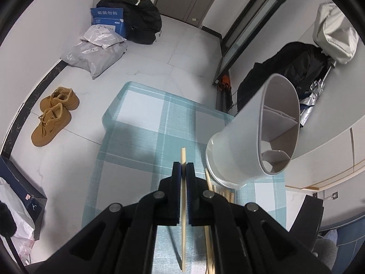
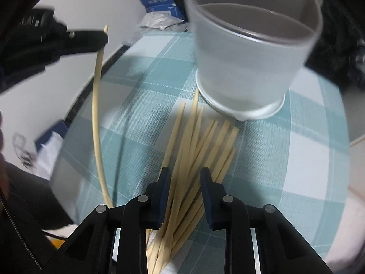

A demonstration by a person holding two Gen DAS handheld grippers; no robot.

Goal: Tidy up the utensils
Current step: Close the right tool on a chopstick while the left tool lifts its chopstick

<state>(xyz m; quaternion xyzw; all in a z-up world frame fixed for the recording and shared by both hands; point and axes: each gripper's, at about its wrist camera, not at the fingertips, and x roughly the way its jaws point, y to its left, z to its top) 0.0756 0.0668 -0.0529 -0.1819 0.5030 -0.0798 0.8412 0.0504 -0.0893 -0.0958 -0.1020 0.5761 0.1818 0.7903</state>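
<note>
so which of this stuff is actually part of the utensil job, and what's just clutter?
In play:
- single chopstick, clamped in the left gripper
- chopstick pile on the checked cloth, under the right gripper
- divided white holder

Lying about:
- tan shoes
- grey parcel bags
- blue box
- black backpack

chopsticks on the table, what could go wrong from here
1. The left gripper pinches one chopstick near its top, so it could swing and miss the holder.
2. The right gripper straddles a crossed pile of chopsticks; it may grab several or scatter them.
</note>
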